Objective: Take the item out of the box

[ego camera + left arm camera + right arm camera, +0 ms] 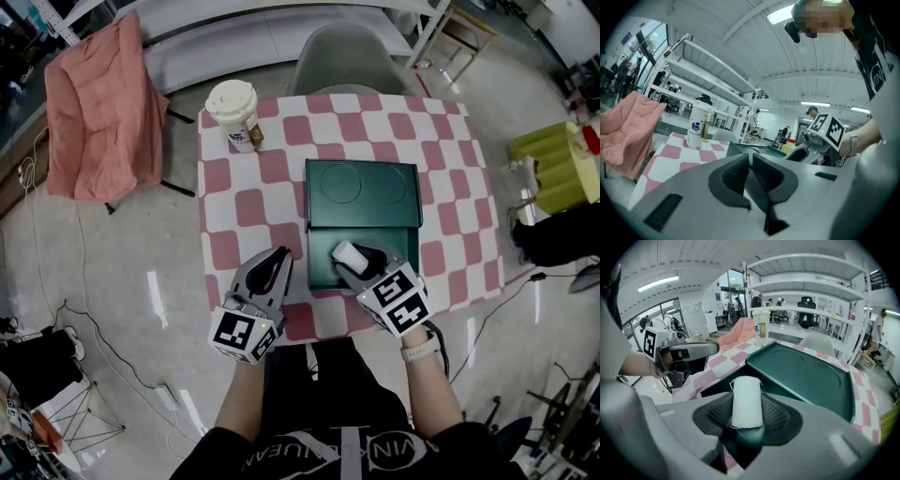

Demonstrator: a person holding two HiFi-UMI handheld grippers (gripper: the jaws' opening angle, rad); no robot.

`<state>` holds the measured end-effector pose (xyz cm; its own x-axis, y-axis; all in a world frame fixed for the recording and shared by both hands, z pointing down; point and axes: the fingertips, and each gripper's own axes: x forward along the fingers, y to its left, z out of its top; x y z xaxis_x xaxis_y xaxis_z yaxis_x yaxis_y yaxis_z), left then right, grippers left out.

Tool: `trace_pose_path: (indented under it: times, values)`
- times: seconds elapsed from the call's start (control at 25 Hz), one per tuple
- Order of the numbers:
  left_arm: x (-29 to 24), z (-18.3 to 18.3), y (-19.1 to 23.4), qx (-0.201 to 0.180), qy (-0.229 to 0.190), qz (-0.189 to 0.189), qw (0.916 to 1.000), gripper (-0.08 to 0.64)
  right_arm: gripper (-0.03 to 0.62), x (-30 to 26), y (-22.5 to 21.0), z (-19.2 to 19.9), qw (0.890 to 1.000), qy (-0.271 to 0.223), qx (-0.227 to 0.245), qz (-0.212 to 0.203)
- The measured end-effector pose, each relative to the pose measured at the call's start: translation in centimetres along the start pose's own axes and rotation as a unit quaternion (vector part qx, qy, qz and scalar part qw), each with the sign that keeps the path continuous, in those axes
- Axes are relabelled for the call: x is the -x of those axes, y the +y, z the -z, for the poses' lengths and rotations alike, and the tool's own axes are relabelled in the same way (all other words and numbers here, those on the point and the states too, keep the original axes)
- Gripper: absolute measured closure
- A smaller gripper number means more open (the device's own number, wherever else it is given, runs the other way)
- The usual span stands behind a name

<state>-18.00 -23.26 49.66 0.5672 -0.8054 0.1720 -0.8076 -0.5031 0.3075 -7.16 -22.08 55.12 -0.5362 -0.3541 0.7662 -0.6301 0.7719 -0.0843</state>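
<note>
A dark green box [319, 267] stands on the checkered table [450, 187], its lid [362, 194] folded back flat behind it. My right gripper [349, 255] hangs just over the box's open front part, shut on a white rolled item [347, 251]. In the right gripper view the white item [746, 401] stands upright between the two pads, with the green lid [806, 376] beyond it. My left gripper [274, 267] rests at the table's front edge, just left of the box. Its jaws are together with nothing between them [751, 161].
A white paper cup [233, 112] with a lid stands at the table's far left corner. A grey chair [347, 52] is behind the table, a pink cushioned chair [94, 112] to the left. A yellow-green stool [553, 164] stands on the right. Cables lie on the floor.
</note>
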Motion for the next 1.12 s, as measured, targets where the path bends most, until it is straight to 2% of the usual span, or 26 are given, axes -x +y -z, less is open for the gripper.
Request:
trace_pose_path:
  times: [0.36, 0.64, 1.12]
  values:
    - [0.2, -0.4, -0.4, -0.005, -0.004, -0.006, 1.0, 0.531, 0.41, 2.1, -0.5, -1.4, 0.998, -0.055, 0.003, 0.019]
    - [0.2, -1.3, -1.0, -0.011, -0.007, -0.012, 0.9998, 0.531, 0.411, 4.0, -1.3, -2.4, 0.993, -0.11, -0.017, 0.024]
    - [-0.2, -3.4, -1.7, -0.025, -0.024, -0.013, 0.9993, 0.531, 0.411, 6.7, -2.7, -3.3, 0.986, -0.157, -0.033, 0.039]
